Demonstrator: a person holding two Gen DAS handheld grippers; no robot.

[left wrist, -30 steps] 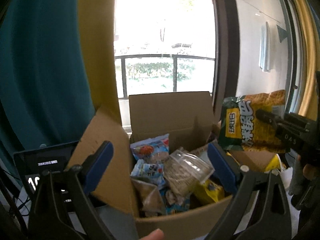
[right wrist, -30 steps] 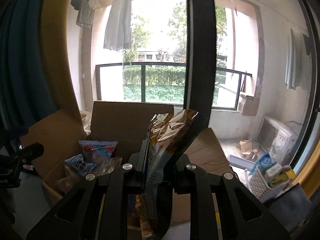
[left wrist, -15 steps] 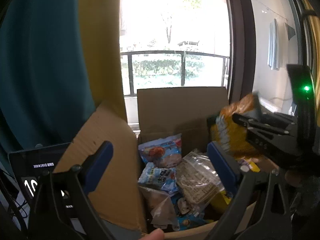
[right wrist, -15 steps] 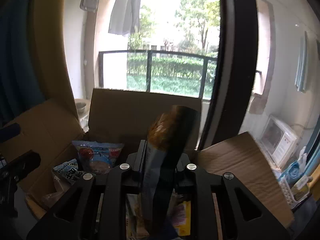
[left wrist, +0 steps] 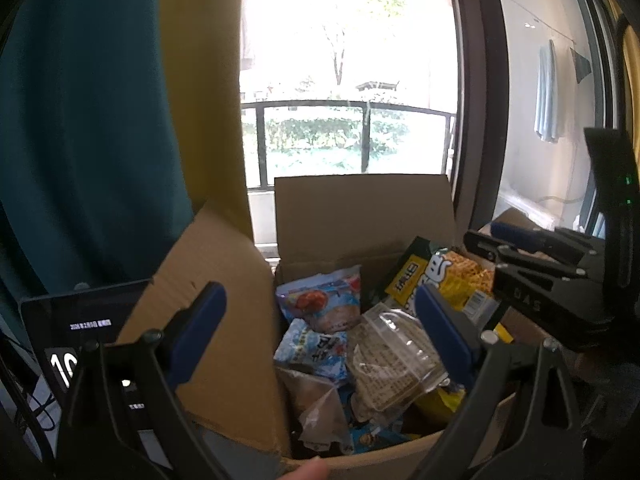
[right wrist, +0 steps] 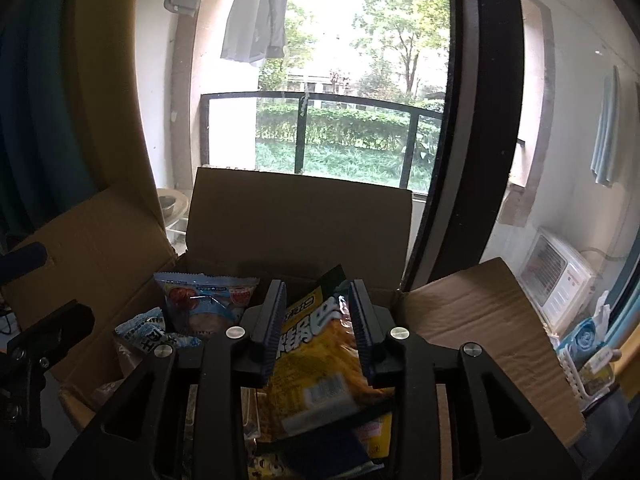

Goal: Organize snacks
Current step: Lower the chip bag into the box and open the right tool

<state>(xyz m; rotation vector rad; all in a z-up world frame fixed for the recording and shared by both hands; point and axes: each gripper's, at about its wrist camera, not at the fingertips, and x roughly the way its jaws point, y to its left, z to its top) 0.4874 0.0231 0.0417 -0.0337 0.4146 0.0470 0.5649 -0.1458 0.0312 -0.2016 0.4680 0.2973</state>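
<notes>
A: From the left wrist, how far along does the sorting look?

B: Well along, I judge. The cardboard box (left wrist: 360, 216) ahead of the left gripper (left wrist: 320, 320) already holds a heap of packets and a clear plastic tub (left wrist: 394, 354). The left gripper is spread wide with nothing between its fingers. To its right, the right gripper (left wrist: 532, 256) hangs over the box beside the yellow snack bag (left wrist: 448, 280).

A: And from the right wrist?

B: The yellow snack bag (right wrist: 316, 356) lies between and below the fingers of the right gripper (right wrist: 316, 320), resting on other packets in the box (right wrist: 300, 224). The jaws are opening and the pads look clear of it, so this bag seems delivered.

A: How does it look?

B: A glossy, crinkled yellow pouch with bold white lettering and a barcode label. Whether more snacks wait outside, I cannot tell.
</notes>
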